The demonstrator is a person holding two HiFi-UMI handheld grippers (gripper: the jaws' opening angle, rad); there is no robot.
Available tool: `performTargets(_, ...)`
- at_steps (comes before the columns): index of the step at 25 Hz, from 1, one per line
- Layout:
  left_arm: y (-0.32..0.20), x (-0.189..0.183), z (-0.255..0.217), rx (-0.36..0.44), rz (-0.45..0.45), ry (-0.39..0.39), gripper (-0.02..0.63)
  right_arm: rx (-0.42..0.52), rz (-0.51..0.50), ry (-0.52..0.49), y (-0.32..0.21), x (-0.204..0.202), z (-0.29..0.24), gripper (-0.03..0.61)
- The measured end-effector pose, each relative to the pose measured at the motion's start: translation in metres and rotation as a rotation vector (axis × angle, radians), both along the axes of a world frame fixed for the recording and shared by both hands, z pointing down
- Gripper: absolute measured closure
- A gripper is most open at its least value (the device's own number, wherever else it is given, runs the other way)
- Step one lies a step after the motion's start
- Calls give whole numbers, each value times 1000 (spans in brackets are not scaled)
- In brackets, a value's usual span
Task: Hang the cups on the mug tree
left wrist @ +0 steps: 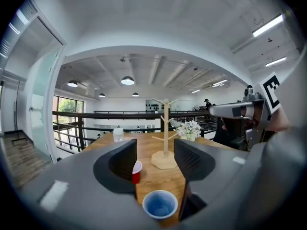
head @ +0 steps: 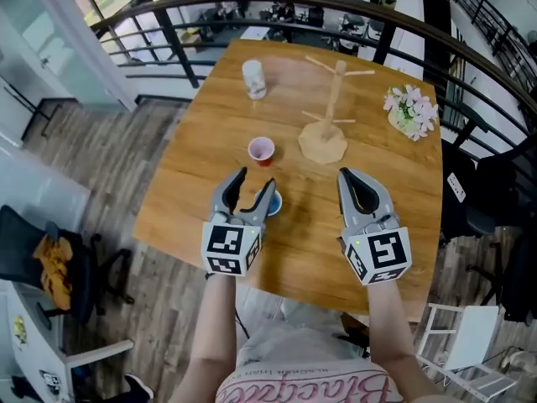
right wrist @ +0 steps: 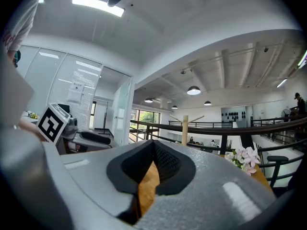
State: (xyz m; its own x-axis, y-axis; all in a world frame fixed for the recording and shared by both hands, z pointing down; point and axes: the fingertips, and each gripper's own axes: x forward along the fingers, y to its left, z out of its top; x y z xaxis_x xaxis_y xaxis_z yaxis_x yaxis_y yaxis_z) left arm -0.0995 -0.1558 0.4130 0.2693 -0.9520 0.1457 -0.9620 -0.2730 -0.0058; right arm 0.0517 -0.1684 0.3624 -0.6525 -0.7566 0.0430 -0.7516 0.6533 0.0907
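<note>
Left gripper [head: 256, 180]: held level, jaws apart above small blue plastic cup [left wrist: 159, 204], not touching it.
Right gripper [head: 346, 175]: held level, jaws together, empty.

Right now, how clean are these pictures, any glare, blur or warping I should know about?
Head view: even daylight, table sharp, wide-angle bend toward the edges. Left gripper view: heavy fisheye, dark corners; blue cup and mug tree clear. Right gripper view: same fisheye, ceiling light blown out, flowers slightly soft.

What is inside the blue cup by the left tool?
Nothing: the blue cup shows a bare blue bottom. From the head view, the left tool covers part of it.
</note>
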Motion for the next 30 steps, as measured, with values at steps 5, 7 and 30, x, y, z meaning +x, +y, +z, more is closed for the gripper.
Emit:
performTargets(5,-11,4,40,-96,37,-1,293,-71,10,9,-18,-3,32,577)
performTargets(7,-12,6,59,-145,47,-4,255,-101,12,14,-23,-4,46,577)
performTargets(30,8,10,184,-369,31,-48,217,-259,50,53,-30,-3,121,577)
